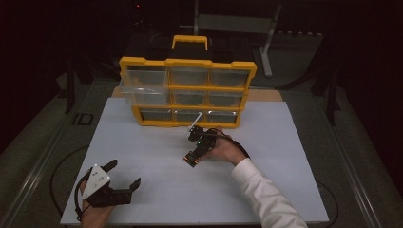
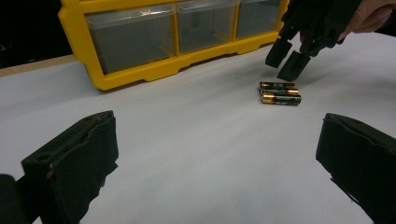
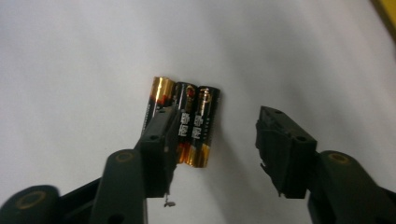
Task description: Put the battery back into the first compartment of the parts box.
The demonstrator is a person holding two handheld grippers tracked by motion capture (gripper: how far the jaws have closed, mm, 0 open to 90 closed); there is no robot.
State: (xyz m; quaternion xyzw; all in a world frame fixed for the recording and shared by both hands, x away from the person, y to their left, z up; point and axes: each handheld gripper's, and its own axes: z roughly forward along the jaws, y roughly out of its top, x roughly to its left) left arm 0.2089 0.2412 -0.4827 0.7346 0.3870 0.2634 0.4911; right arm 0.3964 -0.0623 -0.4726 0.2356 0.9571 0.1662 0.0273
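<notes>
Right hand-held gripper (image 3: 212,140) hangs over three batteries (image 3: 187,126) lying side by side, touching, on the white tabletop (image 1: 157,156); jaws apart, one jaw overlapping the batteries' edge, nothing clamped. In the high view the batteries sit near centre, at 6 o'clock from the yellow drawer cabinet (image 1: 187,90). Left hand-held gripper (image 1: 124,176) rests at 7 o'clock, jaws wide apart, empty.

White sleeve (image 1: 266,194); black grippers, blocky black jaws, grey three-cornered plate (image 1: 97,177), trailing black cable (image 1: 77,197).
</notes>
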